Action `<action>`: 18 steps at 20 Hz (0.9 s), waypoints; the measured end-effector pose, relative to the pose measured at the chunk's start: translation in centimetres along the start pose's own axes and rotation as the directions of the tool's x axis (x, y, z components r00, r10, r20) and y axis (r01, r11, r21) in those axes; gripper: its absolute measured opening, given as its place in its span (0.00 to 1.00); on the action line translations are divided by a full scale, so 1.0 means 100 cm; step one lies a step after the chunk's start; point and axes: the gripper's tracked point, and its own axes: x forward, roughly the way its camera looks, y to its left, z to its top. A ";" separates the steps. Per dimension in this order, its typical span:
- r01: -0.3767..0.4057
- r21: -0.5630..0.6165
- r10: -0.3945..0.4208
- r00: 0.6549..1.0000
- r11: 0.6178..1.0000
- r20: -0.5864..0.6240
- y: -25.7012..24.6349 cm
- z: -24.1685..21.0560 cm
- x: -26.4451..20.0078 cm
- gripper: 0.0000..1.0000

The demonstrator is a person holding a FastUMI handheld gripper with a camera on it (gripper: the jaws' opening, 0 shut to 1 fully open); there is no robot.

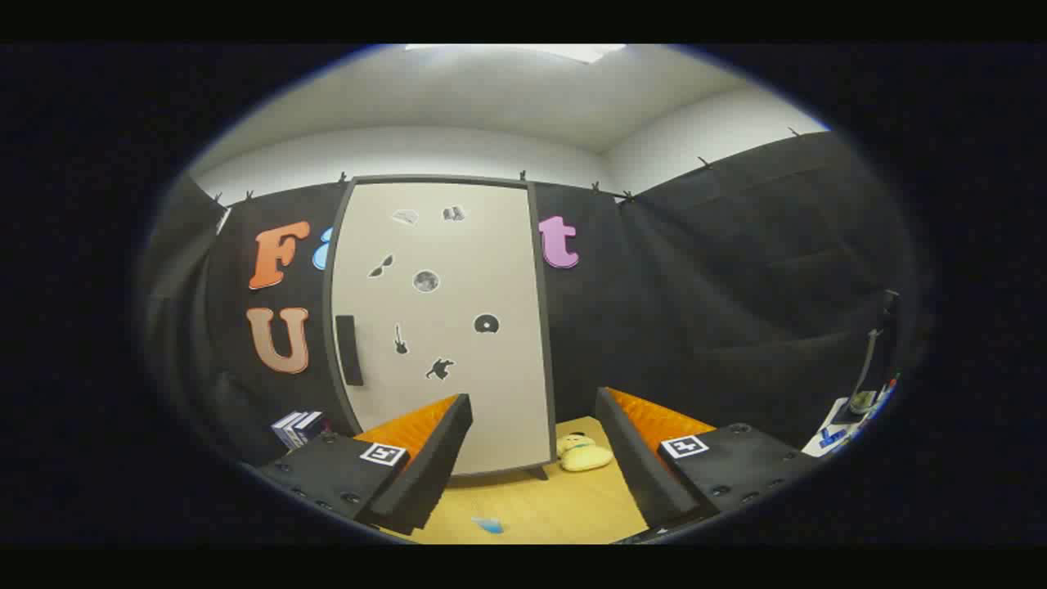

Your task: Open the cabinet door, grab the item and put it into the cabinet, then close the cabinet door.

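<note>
A tall pale cabinet (446,327) with a dark frame stands on the wooden table (540,507) straight ahead, its door shut. A black handle (349,350) sits on the door's left side, and several small dark stickers dot the door. A yellow plush toy (582,452) lies on the table by the cabinet's lower right corner, beyond and between my fingers. My gripper (532,409) is open, with nothing between the fingers, some way short of the cabinet.
A stack of small books or boxes (296,427) sits left of the cabinet. A small blue scrap (489,524) lies on the table near the fingers. At the far right are a stand (871,360) and some clutter on a white surface (834,433).
</note>
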 end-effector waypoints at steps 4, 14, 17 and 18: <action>0.001 -0.008 -0.001 1.000 1.000 0.002 0.002 0.004 -0.006 0.98; 0.013 0.001 -0.013 1.000 1.000 -0.026 -0.004 0.000 -0.015 0.98; 0.013 0.001 -0.013 0.999 1.000 -0.037 -0.005 -0.003 -0.014 0.98; 0.012 0.002 -0.012 0.999 1.000 -0.042 -0.003 -0.005 -0.014 0.98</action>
